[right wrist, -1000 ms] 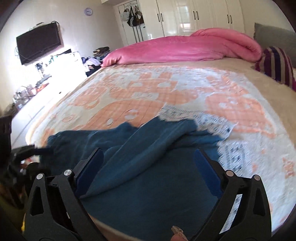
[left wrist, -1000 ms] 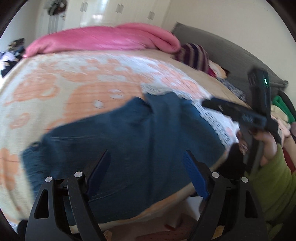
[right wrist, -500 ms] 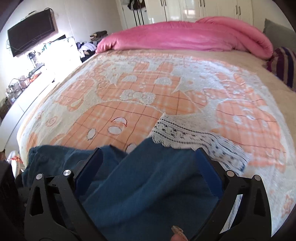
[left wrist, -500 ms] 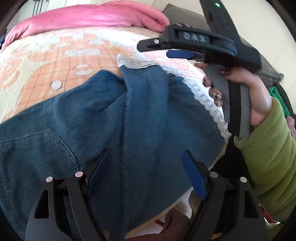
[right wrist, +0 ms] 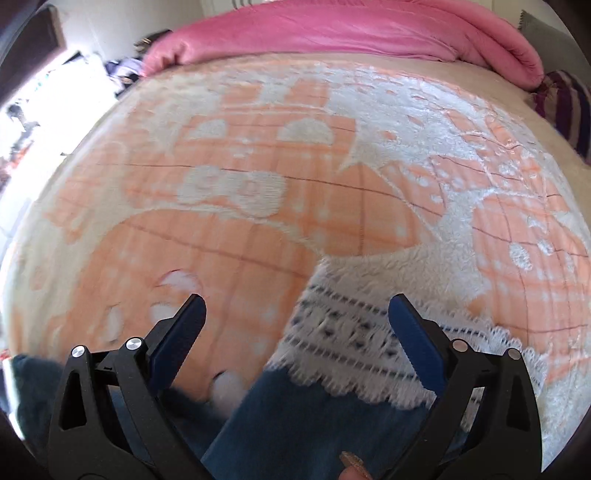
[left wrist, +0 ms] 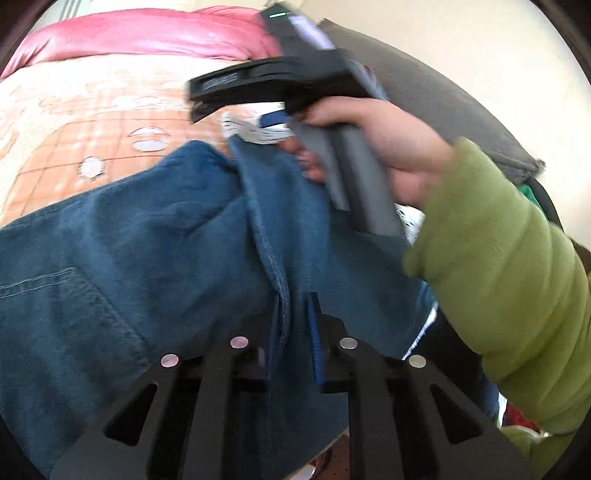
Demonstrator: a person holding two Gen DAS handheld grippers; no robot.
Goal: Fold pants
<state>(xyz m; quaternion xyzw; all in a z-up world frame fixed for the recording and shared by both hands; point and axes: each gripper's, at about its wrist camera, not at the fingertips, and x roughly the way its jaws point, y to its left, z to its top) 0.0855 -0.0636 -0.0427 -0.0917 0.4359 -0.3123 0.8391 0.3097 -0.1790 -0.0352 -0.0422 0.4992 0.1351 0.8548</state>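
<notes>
The left hand-held gripper [left wrist: 293, 332], whose blue pads stood wide apart over the denim half a second ago, has now drawn them together on a raised ridge of the pants [left wrist: 155, 258], pinching the seamed fold near the edge of the bed [right wrist: 258, 206] closest to the person. This suggests the grasping step on that side is done and a lift or carry of the fold can follow. The right hand-held gripper [right wrist: 297, 328] has meanwhile travelled further out over the bed: a second ago it hung above the middle of the blue cloth, and now its pads remain spread apart with only the far hem of the pants below them, beside a white lace-edged cloth [right wrist: 354, 339] that lies partly under the denim. It holds nothing, and probably has to come down on that far hem before any fold is made. In the left wrist view the right hand [left wrist: 373, 147] grips its tool just above the cloth. The pants are dark blue denim, rumpled, with a stitched pocket showing on the left and one leg lapped over the other; they lie across the near part of the orange-and-white blanket [right wrist: 236, 236], well apart from the pink duvet [right wrist: 332, 33] at the far side.
</notes>
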